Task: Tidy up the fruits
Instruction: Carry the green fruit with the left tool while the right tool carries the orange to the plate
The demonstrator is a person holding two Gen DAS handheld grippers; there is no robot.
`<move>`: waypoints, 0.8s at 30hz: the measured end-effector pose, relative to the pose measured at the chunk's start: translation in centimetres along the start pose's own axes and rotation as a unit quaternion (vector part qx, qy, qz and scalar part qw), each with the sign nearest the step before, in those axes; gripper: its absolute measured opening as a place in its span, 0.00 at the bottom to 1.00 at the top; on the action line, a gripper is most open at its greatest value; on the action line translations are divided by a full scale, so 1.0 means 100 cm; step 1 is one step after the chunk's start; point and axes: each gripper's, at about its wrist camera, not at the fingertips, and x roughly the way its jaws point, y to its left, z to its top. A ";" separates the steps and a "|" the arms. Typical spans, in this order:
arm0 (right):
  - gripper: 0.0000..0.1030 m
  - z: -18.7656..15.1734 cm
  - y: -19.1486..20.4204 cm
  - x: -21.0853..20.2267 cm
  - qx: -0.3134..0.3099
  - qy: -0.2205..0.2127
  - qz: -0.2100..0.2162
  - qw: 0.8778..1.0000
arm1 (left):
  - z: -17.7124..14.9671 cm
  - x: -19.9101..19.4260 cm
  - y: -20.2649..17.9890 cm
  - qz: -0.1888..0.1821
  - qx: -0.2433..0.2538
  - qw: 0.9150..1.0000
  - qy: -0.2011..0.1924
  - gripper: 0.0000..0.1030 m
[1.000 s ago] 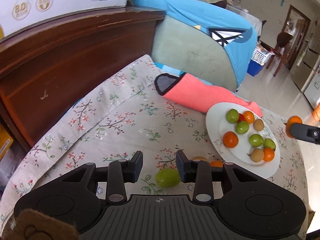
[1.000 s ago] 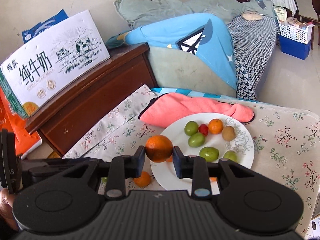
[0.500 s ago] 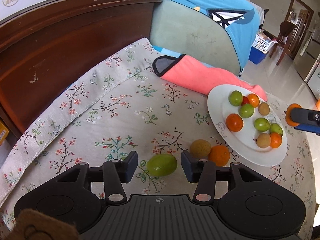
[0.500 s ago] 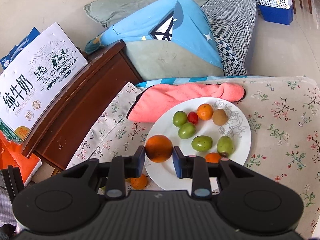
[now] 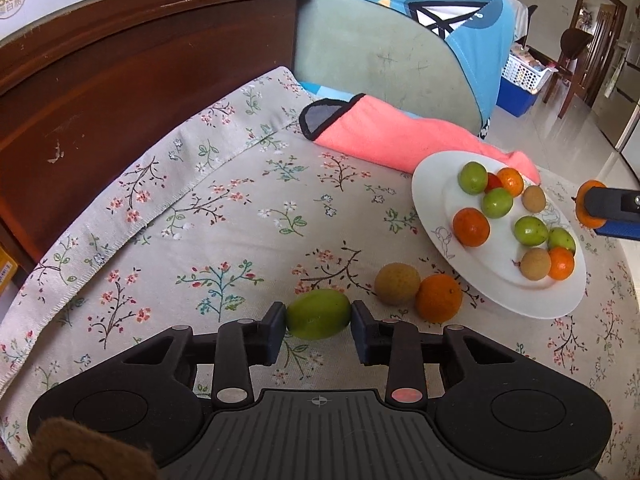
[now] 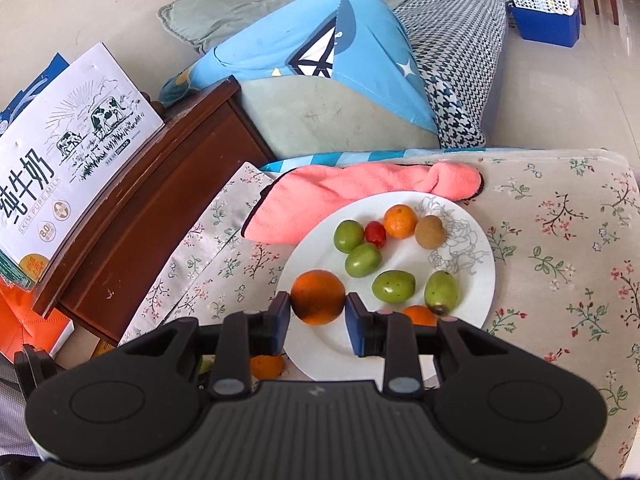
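Observation:
My left gripper is shut on a green fruit that sits low over the floral tablecloth. A brown fruit and an orange lie on the cloth just right of it. A white plate holds several green, orange and brown fruits. My right gripper is shut on an orange and holds it over the near left part of the plate. That gripper with its orange also shows at the right edge of the left wrist view.
A pink cloth lies behind the plate. A dark wooden cabinet with a milk carton box stands to the left. A sofa with a blue cushion is behind. Another orange lies on the cloth by the plate's near edge.
My left gripper has closed its jaws onto the green fruit. My right gripper has carried its orange lower and farther over the plate.

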 end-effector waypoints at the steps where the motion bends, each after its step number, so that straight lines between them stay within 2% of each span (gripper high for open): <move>1: 0.29 0.001 -0.001 0.000 0.000 -0.001 0.000 1.000 | 0.002 -0.002 0.001 0.000 -0.006 1.000 -0.004 0.32; 5: 0.29 0.007 -0.005 -0.002 0.005 -0.008 0.004 1.000 | 0.019 -0.015 -0.002 -0.009 -0.026 0.999 -0.028 0.32; 10: 0.29 0.019 -0.015 -0.003 0.020 -0.018 0.015 1.000 | 0.042 -0.026 -0.020 -0.043 -0.031 0.997 -0.053 0.32; 16: 0.29 0.021 -0.026 0.010 0.044 -0.003 0.017 0.999 | 0.065 -0.015 -0.043 -0.073 -0.021 0.996 -0.054 0.32; 24: 0.29 0.015 -0.023 0.028 0.047 0.029 0.030 0.998 | 0.088 0.022 -0.059 -0.085 0.003 0.996 -0.031 0.32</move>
